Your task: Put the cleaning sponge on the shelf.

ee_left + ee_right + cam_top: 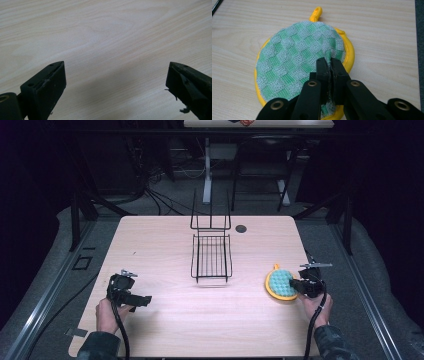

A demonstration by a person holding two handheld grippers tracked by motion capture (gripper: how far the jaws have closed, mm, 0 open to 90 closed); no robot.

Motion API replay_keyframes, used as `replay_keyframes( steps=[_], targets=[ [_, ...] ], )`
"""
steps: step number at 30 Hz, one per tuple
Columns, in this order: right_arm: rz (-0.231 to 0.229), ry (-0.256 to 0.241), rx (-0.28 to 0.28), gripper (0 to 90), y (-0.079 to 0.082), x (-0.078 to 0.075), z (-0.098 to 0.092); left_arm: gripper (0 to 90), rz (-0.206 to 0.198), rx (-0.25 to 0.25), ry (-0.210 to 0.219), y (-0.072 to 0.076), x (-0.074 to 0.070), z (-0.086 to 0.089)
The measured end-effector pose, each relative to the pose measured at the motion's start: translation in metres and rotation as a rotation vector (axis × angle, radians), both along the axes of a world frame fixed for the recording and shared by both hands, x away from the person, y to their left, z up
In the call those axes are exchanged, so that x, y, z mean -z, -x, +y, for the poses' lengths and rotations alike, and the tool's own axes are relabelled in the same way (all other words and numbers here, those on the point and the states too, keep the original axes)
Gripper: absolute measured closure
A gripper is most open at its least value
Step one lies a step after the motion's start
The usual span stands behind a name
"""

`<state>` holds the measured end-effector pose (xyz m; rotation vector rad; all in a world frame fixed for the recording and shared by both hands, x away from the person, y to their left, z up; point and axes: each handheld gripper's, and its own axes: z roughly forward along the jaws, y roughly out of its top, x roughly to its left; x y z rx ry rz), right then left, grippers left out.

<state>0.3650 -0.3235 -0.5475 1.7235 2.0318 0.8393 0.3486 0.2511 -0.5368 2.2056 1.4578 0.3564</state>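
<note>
Right gripper point(329, 62) pinching the green checked pot holder point(297, 57), seemingly by its fabric, left gripper point(115, 82) spread wide over bare table point(105, 32)

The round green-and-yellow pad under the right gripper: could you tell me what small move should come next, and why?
Probably a short lift. The right gripper has its jaws shut on a pinched fold of the pad, which lies on the table. The wire rack stands apart, and the left gripper is open.
</note>
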Motion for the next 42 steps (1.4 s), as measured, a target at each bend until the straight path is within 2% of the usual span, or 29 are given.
replay_keyframes(
  steps=[6,10,16,42],
  targets=[
    [-0.034,-0.037,0.001,87.6,0.003,-0.007,-0.004,0.3,-0.007,-0.010,0.021,0.000,-0.001,0.002],
    [-0.081,-0.054,-0.005,87.6,0.006,-0.014,-0.010,0.3,-0.012,-0.015,0.018,0.001,-0.002,0.003],
    [-0.113,-0.068,-0.012,87.5,0.010,-0.025,-0.011,0.1,-0.008,-0.014,0.001,0.000,0.000,0.002],
    [-0.149,-0.077,-0.074,87.4,0.016,-0.048,0.005,0.1,0.000,-0.008,-0.010,0.000,0.001,0.000]
  ],
)
